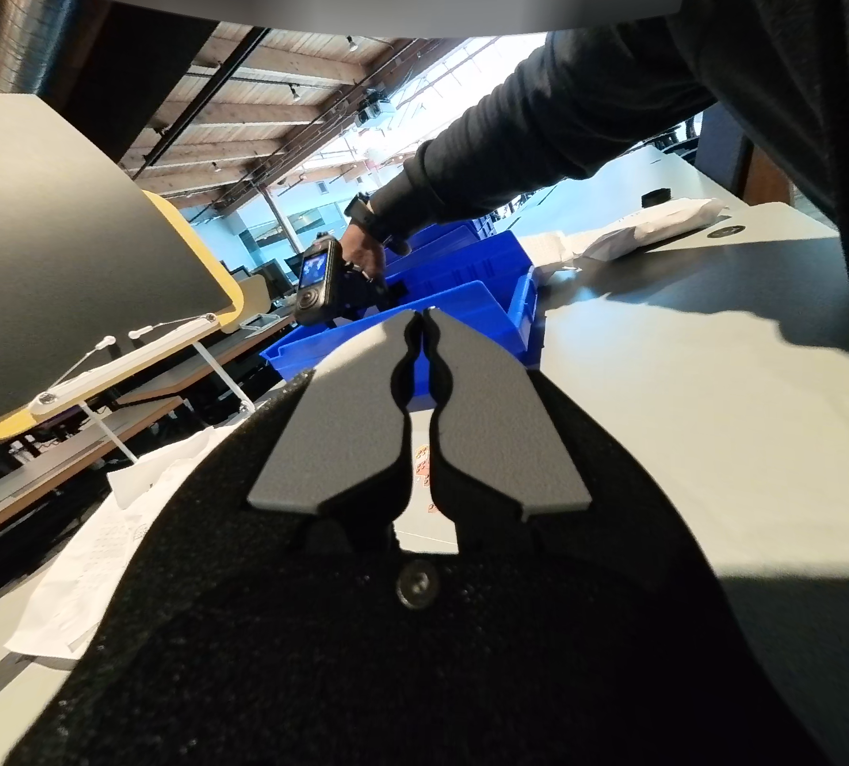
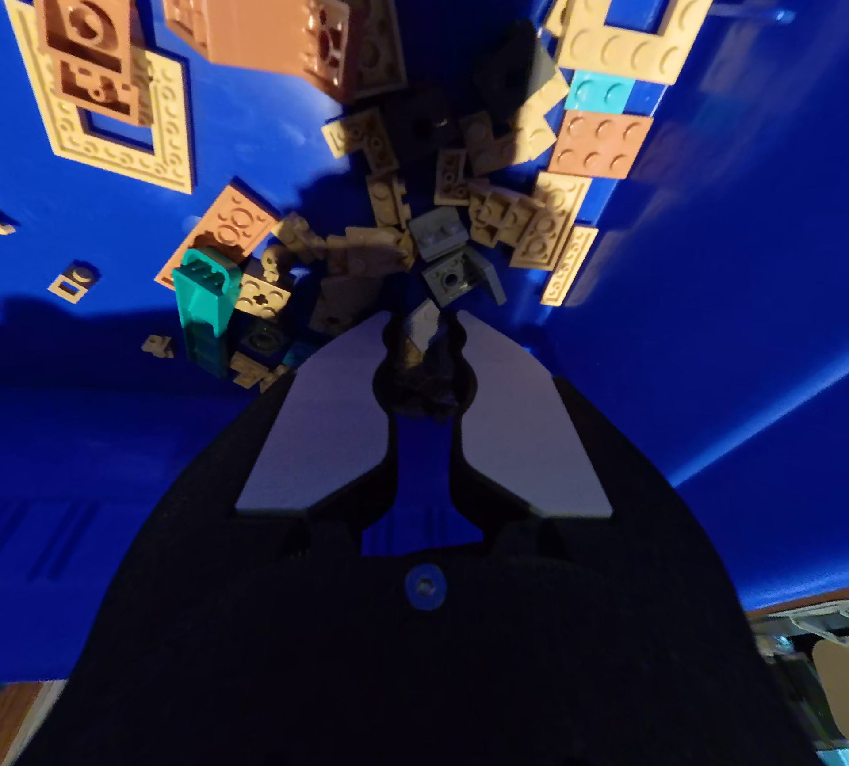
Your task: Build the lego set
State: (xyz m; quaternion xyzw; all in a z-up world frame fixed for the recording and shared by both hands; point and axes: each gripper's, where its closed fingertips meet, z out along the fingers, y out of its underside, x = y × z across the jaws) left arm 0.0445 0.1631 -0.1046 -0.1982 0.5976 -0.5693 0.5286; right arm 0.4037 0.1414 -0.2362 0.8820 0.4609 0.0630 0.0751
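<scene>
We see a grey table [image 1: 689, 399] under a timber-beamed ceiling [image 1: 275, 69], with blue bins [image 1: 464, 271] at mid-frame and printed sheets [image 1: 92, 560] at lower left whose writing we leave unread. Our left gripper [image 1: 423, 321] sits pinched together, holding nothing. Our right gripper [image 2: 422, 321] is down inside a blue bin [image 2: 689, 330], parted around a small grey piece [image 2: 425, 323]; whether it grips, we cannot tell. Tan, brown and teal lego pieces [image 2: 505, 211] fill the frame's upper half.
</scene>
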